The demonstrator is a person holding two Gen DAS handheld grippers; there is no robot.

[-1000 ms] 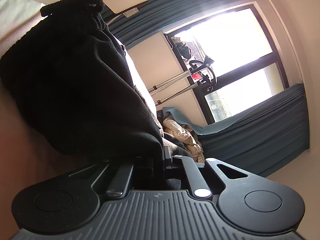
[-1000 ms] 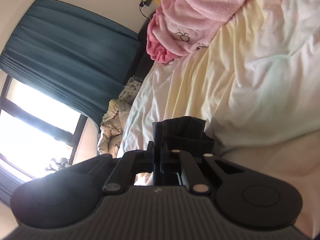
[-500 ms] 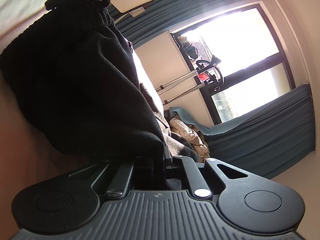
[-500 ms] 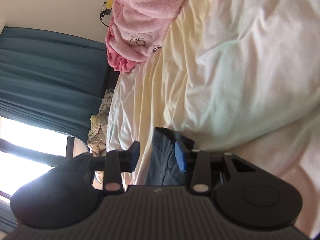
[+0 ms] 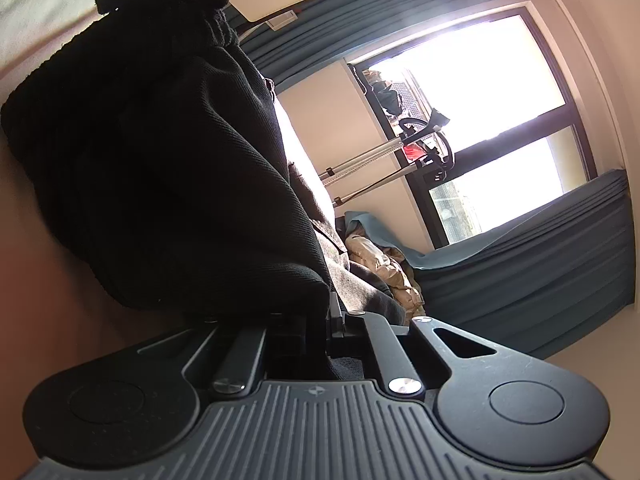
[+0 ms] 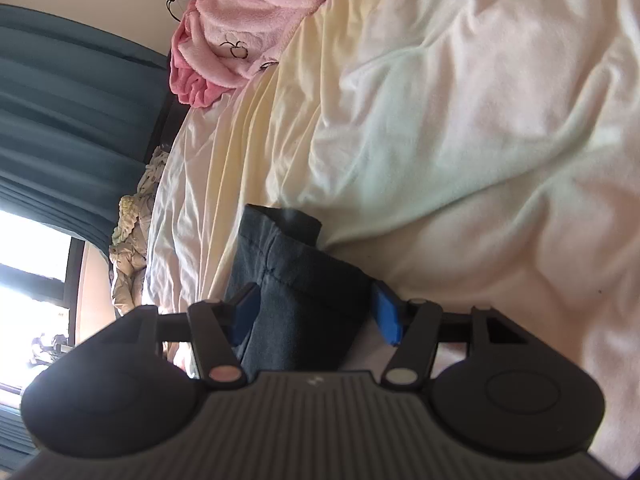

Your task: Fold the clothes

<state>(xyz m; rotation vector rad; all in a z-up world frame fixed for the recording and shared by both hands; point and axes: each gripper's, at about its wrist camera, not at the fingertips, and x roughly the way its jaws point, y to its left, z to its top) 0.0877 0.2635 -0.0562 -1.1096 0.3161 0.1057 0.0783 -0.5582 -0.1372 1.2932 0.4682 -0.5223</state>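
In the left wrist view my left gripper (image 5: 330, 314) is shut on a black knitted garment (image 5: 172, 168), which bulges up and to the left and hides the fingertips. In the right wrist view my right gripper (image 6: 314, 312) is open, its blue pads (image 6: 386, 314) standing wide on either side of a dark grey-blue piece of clothing (image 6: 292, 280) that lies on the cream bed sheet (image 6: 460, 120). The pads do not press the cloth.
A pink fleece blanket (image 6: 236, 28) is heaped at the bed's far end. Teal curtains (image 6: 68, 120) and a bright window (image 5: 472, 92) are beyond. A beige jacket (image 5: 380, 264) lies by the curtain, and metal poles (image 5: 372, 168) stand near the window.
My right gripper went from shut on the dark cloth to wide open, and the cloth now rests on the sheet. My left gripper kept its hold and shifted slightly.
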